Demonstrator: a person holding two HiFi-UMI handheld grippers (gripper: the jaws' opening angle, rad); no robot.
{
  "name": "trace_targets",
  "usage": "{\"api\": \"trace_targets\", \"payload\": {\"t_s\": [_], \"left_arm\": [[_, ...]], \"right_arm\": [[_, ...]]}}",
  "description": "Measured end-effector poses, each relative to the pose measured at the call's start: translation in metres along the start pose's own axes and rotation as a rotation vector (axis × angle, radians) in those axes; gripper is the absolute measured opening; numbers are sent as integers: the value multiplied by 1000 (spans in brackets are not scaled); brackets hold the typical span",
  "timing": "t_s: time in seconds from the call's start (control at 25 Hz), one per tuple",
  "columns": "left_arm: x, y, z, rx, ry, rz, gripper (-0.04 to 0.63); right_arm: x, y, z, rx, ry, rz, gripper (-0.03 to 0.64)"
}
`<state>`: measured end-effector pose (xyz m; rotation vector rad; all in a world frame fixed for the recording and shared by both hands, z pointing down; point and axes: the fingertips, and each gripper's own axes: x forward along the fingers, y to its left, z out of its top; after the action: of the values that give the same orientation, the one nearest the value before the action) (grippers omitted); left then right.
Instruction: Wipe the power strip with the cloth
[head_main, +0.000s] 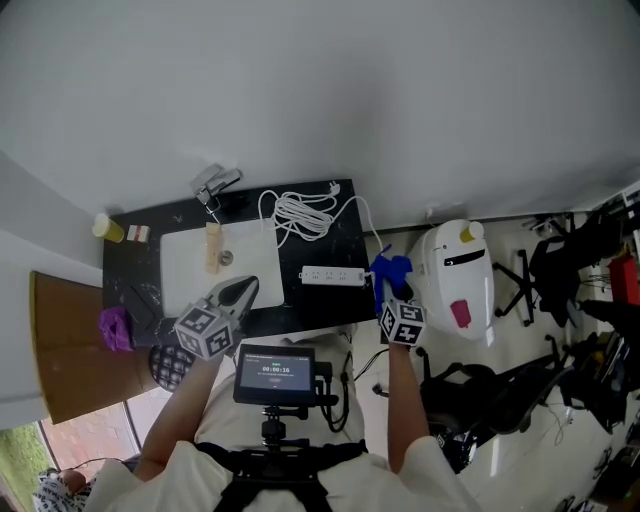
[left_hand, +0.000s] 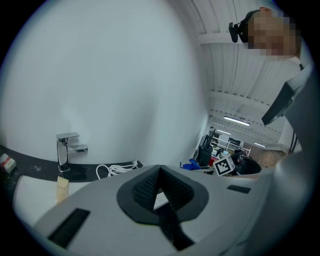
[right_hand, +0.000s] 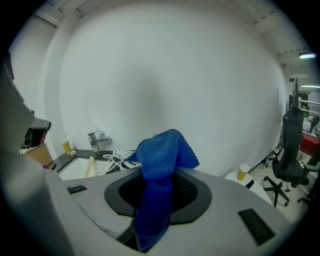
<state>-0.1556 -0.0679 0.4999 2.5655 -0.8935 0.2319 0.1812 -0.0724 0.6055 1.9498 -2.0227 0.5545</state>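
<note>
Closest to the head camera, a small monitor (head_main: 274, 372) is sitting on the person's chest rig, and the two grippers are reaching out just above it. The right gripper (right_hand: 162, 175) is pinching the blue cloth (right_hand: 162, 155) tightly between its jaws, so that one bunch is standing up above them and one tail is hanging down. The left gripper (left_hand: 160, 172) is holding its jaws pressed together with nothing between them. The small white shape showing behind its pads is probably the strip, but this view is too poor to be sure.

The power strip (head_main: 333, 276) is lying flat on the black countertop (head_main: 340, 305), between the white sink (head_main: 185, 262) and the cloth, and close to the front edge. Its long axis is running left to right across the head view, parallel to that edge. Its cable end is pointing right, toward the right gripper, and the white cable (head_main: 300, 213) is looping back to a coil near the wall.

I judge that the approach step is in hand, because the cloth is hovering just beside the right end of the strip and is not yet touching it. The next move is asking for lowering the cloth onto the top face and dragging it leftward along the length. The strip looks light, so the left gripper may need to be steadying it.
</note>
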Motion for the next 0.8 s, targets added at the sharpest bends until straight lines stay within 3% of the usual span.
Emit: {"api": "trace_targets", "payload": {"t_s": [0.52, 0.8], "left_arm": [[-42, -19, -18, 8, -17, -64, 9], [-53, -18, -21, -30, -68, -36, 9]], "right_arm": [[-94, 48, 24, 32, -123, 8, 101], [-128, 66, 41, 30, -161, 56, 101]]}}
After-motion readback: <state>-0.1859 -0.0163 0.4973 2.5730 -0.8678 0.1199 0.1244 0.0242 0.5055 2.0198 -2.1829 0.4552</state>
